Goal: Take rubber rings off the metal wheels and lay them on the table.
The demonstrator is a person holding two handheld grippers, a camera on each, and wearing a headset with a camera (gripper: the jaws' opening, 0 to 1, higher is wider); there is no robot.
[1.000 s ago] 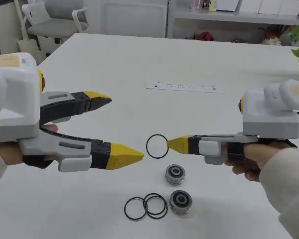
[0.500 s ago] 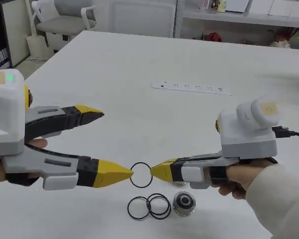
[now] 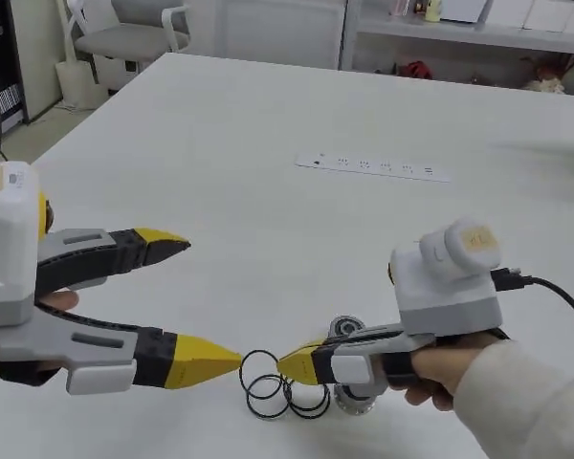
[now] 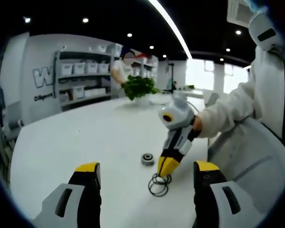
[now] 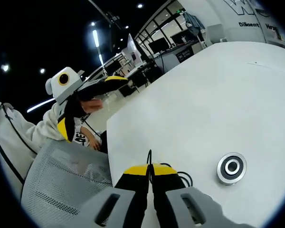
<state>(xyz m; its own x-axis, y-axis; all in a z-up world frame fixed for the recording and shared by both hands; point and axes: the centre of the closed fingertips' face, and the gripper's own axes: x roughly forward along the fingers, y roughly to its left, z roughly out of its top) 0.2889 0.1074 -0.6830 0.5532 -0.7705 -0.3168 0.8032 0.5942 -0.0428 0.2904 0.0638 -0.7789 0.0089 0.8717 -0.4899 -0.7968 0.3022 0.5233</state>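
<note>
I am pinching one thin black rubber ring [image 3: 258, 352] in the right gripper [image 3: 292, 364], its yellow-tipped jaws pressing together on the ring's edge. In the right gripper view the ring is showing edge-on, as a fine black line rising from between the tips. Taking the small pile of loose black rubber rings [image 3: 289, 398] on the white table [image 3: 268, 191] as my landmark, the held ring is hanging out ahead of the right tips. It is just above the pile's near-left edge and overlapping it from the head view, with its flat face turning up towards me. I am judging that laying it down turns on that alone: the pile is lying directly under the ring, so the right gripper is the one placed to let go. The left gripper [image 3: 203, 301] is waiting with its jaws spread wide, its lower tip just beside the held ring on the side of the pile away from the right gripper. One silver metal wheel with a dark centre [image 3: 345, 328] is sitting just beyond the pile. A second metal wheel [image 3: 356, 402] is peeking out beside the pile, half covered by the right gripper. I cannot tell whether the held ring is already touching the pile, nor whether either wheel is wearing a ring.
</note>
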